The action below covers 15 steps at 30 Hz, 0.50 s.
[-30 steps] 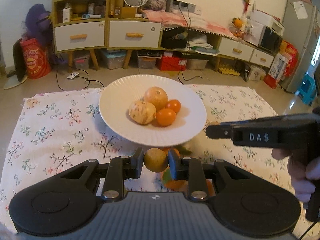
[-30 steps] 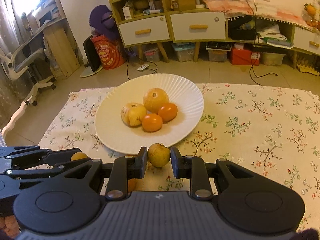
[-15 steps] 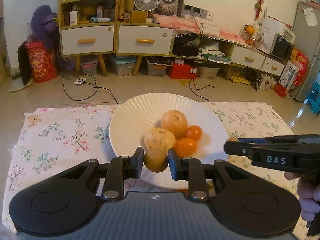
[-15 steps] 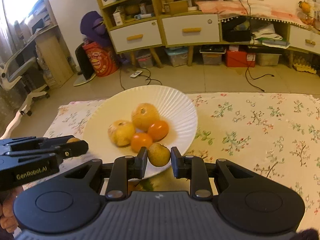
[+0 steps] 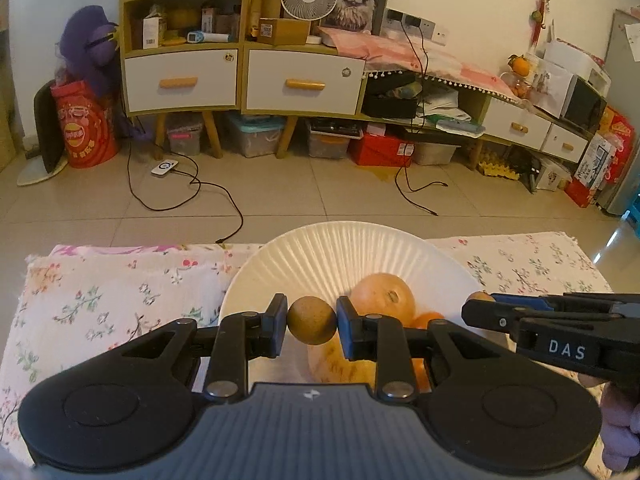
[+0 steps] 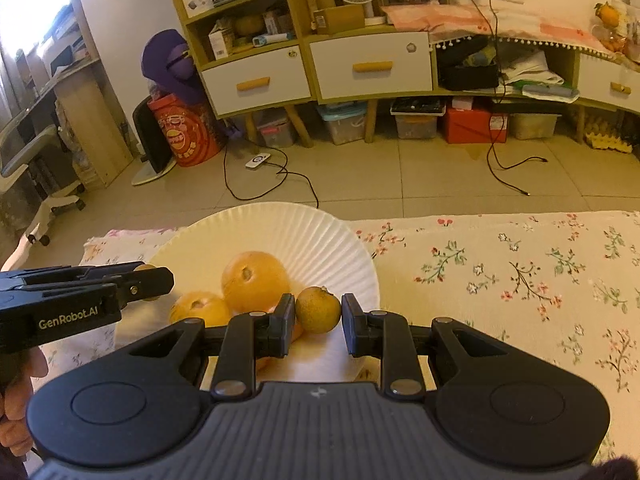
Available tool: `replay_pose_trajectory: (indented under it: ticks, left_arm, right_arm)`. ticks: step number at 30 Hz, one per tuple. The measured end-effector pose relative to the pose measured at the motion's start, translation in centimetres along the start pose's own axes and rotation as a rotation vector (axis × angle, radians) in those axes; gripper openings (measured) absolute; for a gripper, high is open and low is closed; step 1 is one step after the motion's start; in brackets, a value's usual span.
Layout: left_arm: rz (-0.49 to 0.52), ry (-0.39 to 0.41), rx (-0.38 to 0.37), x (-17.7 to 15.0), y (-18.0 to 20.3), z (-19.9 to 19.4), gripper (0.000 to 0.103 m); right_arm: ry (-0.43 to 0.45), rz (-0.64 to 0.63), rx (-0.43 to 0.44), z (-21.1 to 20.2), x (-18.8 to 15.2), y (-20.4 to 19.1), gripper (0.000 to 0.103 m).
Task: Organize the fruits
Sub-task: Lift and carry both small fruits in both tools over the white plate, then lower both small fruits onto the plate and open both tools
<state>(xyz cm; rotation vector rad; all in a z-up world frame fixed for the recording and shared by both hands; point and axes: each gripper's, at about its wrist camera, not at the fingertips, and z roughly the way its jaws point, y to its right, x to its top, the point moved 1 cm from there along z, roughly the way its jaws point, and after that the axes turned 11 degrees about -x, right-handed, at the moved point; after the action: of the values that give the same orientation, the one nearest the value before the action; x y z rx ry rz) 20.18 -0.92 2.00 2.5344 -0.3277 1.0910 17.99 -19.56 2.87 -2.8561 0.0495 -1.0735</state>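
A white ribbed plate point(image 5: 328, 252) point(image 6: 304, 232) rests on the flowered cloth and holds several fruits, among them a large yellow-orange fruit point(image 5: 384, 294) point(image 6: 256, 280) and small orange ones. My left gripper point(image 5: 312, 322) is shut on a small round brown fruit point(image 5: 312, 322) over the plate's near left side. My right gripper point(image 6: 318, 310) is shut on a small yellow-green fruit point(image 6: 318, 310) above the plate's near right rim. Each gripper shows from the side in the other's view, the right gripper point(image 5: 472, 308) and the left gripper point(image 6: 154, 282).
The flowered cloth point(image 6: 520, 272) point(image 5: 100, 292) covers the table to the plate's left and right. Beyond the far table edge lie a tiled floor with cables point(image 5: 192, 188), low cabinets with drawers point(image 5: 304, 80) and storage boxes. A person's hand point(image 5: 620, 420) grips the right tool.
Both grippers have moved forward over the plate with their fruits still held. The plate and its fruits now sit lower and closer in both views.
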Motion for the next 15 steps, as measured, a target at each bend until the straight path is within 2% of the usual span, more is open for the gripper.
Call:
replay_pose_trajectory:
  ticks: [15]
  left_arm:
    - [-0.066, -0.042, -0.017, 0.6, -1.0, 2.7, 0.001]
  right_arm:
    - [0.015, -0.012, 0.026, 1.6, 0.3, -0.3, 0.023]
